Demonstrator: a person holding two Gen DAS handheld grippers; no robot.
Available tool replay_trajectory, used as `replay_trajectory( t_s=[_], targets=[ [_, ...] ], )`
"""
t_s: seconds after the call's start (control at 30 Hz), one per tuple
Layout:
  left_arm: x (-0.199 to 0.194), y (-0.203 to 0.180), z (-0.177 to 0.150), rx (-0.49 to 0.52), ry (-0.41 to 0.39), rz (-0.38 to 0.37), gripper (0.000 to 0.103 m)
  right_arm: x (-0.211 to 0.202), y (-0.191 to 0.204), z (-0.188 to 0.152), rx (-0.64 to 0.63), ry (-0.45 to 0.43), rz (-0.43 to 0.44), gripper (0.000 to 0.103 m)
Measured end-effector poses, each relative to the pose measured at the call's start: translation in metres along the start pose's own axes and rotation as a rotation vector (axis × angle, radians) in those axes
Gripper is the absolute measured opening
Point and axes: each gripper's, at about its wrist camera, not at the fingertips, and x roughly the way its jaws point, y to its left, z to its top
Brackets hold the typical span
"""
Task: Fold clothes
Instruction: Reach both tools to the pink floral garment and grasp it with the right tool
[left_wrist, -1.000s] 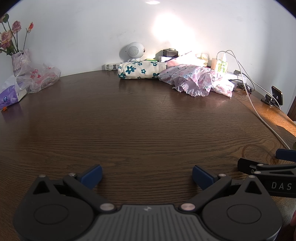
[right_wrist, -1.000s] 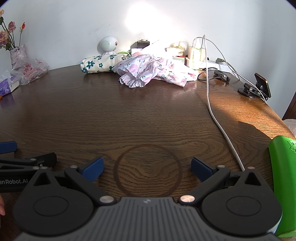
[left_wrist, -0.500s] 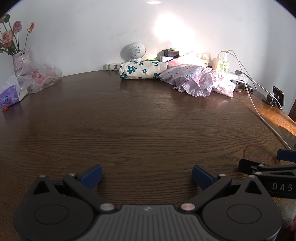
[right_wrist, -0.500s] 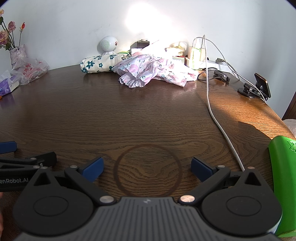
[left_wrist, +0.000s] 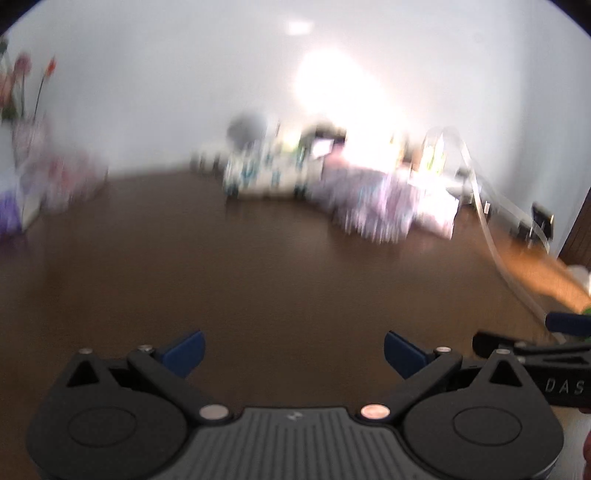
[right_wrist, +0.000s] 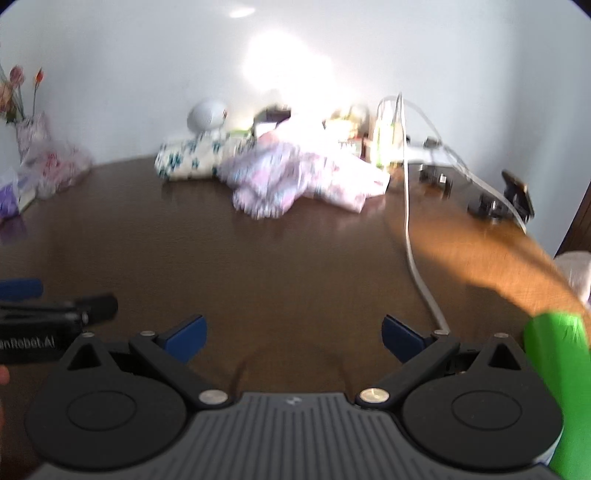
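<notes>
A crumpled pink floral garment (right_wrist: 295, 181) lies at the far side of the dark wooden table (right_wrist: 295, 258), blurred in the left wrist view (left_wrist: 380, 206). A folded white cloth with teal flowers (right_wrist: 192, 158) lies to its left, also in the left wrist view (left_wrist: 266, 177). My left gripper (left_wrist: 293, 350) is open and empty, low over the near table. My right gripper (right_wrist: 293, 334) is open and empty beside it. Both are far from the clothes.
A white cable (right_wrist: 410, 236) runs across the right side of the table. A green object (right_wrist: 557, 380) stands at the near right. A vase and plastic bags (right_wrist: 48, 166) sit at the far left. A phone stand (right_wrist: 513, 195), chargers and a round speaker (right_wrist: 207, 114) line the back.
Both views have gone blurry and the scene has shifted down in frame: both grippers are moving, apparently lifting or tilting. Both stay open and empty.
</notes>
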Motion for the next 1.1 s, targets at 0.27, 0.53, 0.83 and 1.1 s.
replay_trajectory(
  t_s=[0.27,0.53,0.83,1.1],
  targets=[
    [0.096,0.005,0.073,0.104,-0.033,-0.055,0.102,0.079,-0.018,0.074,0.272,-0.05,-0.111,0.103],
    [0.203,0.018,0.13,0.096,0.024,-0.117,0.091,0.179,-0.018,0.106,0.286,0.037,-0.049,0.033],
    [0.143,0.031,0.103,0.095,0.052,-0.207,0.092,0.076,-0.024,0.058,0.23,0.042,0.111,0.0],
    [0.059,-0.019,0.042,0.286,0.072,-0.419,0.096,-0.043,-0.033,-0.04,0.112,0.07,0.207,0.0]
  ],
)
